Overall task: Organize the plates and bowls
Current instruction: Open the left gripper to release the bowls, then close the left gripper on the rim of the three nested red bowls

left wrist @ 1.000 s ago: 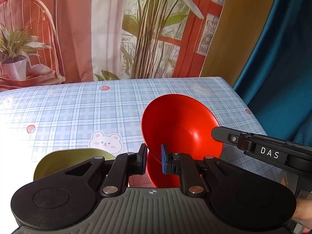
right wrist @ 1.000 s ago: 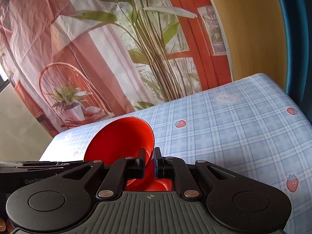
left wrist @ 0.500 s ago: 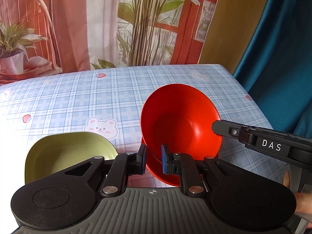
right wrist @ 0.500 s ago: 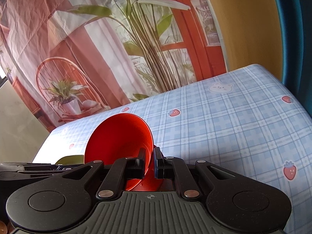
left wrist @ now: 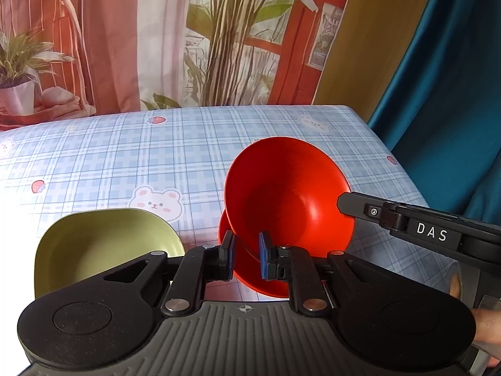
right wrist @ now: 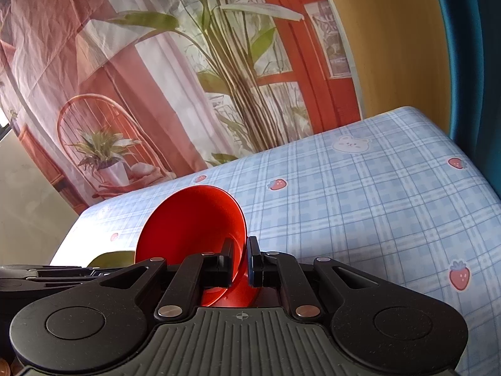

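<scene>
Two red bowls hang tilted over the table, one nested under the other. In the left wrist view the upper red bowl [left wrist: 288, 194] faces the camera and the lower red bowl [left wrist: 247, 275] shows beneath it. My left gripper [left wrist: 246, 252] is shut on their near rim. My right gripper [left wrist: 344, 202] reaches in from the right and pinches the upper bowl's right rim. In the right wrist view the right gripper [right wrist: 240, 263] is shut on the red bowl [right wrist: 191, 219]. A pale green bowl [left wrist: 103, 247] sits on the table at the lower left.
The table [left wrist: 125, 156] wears a blue checked cloth with bears and strawberries. A printed backdrop [left wrist: 188, 47] hangs behind its far edge, and a blue curtain [left wrist: 454, 94] runs along its right side. A person's finger [left wrist: 485, 322] shows at the lower right.
Both grippers keep their hold on the red bowls. The left wrist view has dipped a little, so more of the green bowl shows than one second ago.
</scene>
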`<action>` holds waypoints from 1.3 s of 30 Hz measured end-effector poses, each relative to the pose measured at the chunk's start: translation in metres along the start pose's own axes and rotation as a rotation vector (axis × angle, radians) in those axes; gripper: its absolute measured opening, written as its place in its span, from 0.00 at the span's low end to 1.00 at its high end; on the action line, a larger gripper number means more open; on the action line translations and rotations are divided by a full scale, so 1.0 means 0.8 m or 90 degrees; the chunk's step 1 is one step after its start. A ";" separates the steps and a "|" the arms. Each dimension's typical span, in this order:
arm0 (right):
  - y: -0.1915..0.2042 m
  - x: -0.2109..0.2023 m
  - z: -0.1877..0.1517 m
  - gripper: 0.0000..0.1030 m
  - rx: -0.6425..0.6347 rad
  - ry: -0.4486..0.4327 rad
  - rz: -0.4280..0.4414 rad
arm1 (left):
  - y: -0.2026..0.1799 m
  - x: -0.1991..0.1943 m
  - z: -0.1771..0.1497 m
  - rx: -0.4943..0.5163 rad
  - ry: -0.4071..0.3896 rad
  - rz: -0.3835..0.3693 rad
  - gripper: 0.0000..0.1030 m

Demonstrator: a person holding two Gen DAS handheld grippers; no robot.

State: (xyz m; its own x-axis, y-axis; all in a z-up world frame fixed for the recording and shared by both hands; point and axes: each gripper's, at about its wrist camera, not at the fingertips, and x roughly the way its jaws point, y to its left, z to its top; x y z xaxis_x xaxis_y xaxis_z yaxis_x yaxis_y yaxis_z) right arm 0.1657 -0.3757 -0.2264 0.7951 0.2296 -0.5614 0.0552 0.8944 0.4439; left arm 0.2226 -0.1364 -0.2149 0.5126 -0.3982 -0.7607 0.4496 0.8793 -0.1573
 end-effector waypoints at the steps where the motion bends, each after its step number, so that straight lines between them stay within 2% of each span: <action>1: 0.000 0.001 -0.001 0.08 0.000 0.002 -0.001 | 0.000 0.002 -0.001 -0.001 0.003 0.000 0.16; 7: -0.005 0.009 -0.013 0.08 -0.001 0.022 -0.008 | 0.005 0.012 -0.009 0.001 0.027 -0.004 0.16; 14: -0.003 0.014 -0.017 0.10 -0.007 0.026 -0.013 | 0.005 0.012 -0.010 0.014 0.025 -0.011 0.16; 19: 0.000 0.014 -0.018 0.16 -0.017 0.028 -0.021 | 0.001 0.014 -0.011 0.034 0.022 -0.007 0.24; 21: -0.001 0.016 -0.018 0.16 -0.019 0.029 -0.023 | 0.000 0.013 -0.011 0.038 0.017 0.001 0.34; 24: -0.001 0.016 -0.019 0.16 -0.024 0.027 -0.028 | 0.001 0.013 -0.011 0.042 0.010 0.011 0.38; 39: -0.005 0.031 -0.035 0.20 -0.015 0.047 -0.030 | 0.014 0.034 -0.006 0.007 0.031 0.009 0.39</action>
State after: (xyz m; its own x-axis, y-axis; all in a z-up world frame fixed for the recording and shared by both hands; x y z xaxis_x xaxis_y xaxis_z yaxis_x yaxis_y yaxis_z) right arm 0.1687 -0.3625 -0.2615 0.7454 0.2143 -0.6312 0.0759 0.9135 0.3998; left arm 0.2377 -0.1362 -0.2405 0.4826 -0.3720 -0.7929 0.4509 0.8816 -0.1391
